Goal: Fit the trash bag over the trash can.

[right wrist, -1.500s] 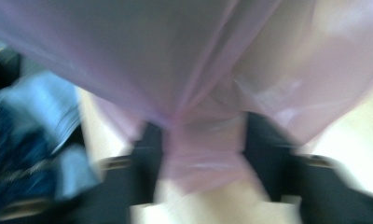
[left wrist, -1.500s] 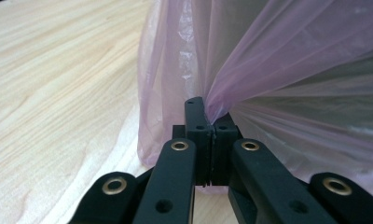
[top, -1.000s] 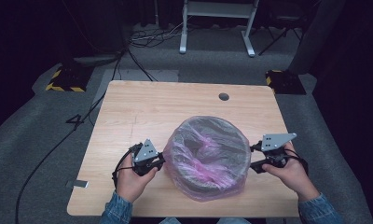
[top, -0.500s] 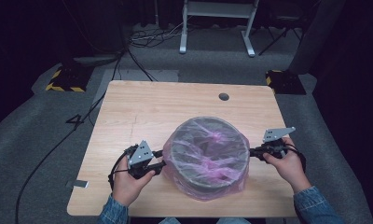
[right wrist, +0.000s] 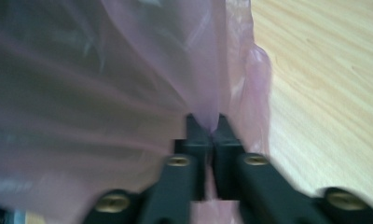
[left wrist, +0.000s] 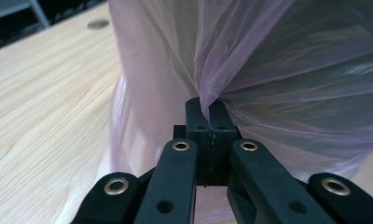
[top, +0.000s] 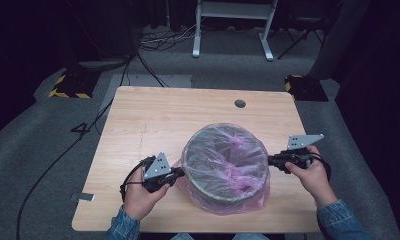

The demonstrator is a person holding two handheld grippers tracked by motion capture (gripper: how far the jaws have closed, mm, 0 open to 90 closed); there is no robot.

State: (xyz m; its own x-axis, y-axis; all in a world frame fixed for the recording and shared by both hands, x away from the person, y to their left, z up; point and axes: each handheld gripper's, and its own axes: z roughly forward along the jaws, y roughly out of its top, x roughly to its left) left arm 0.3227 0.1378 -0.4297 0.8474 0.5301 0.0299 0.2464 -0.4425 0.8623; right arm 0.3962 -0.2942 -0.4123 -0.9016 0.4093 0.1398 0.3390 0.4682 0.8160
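A round grey bin stands on the wooden table, lined and draped with a thin pink plastic bag. My left gripper is at the bin's left side. In the left gripper view its jaws have just been closing and are shut on a pinched fold of the bag. My right gripper is at the bin's right side. In the blurred right gripper view it is shut on a fold of the bag as well. Both grips sit just below the rim.
A small dark hole marks the table's far side. Beyond the table are a white metal frame, floor cables and yellow-and-black striped blocks. A strip of tape lies on the carpet at left.
The film that domed over the bin's top now sinks inside, and the grey rim shows. Both grippers have closed in on the bin's sides, the right one shifting slightly inward.
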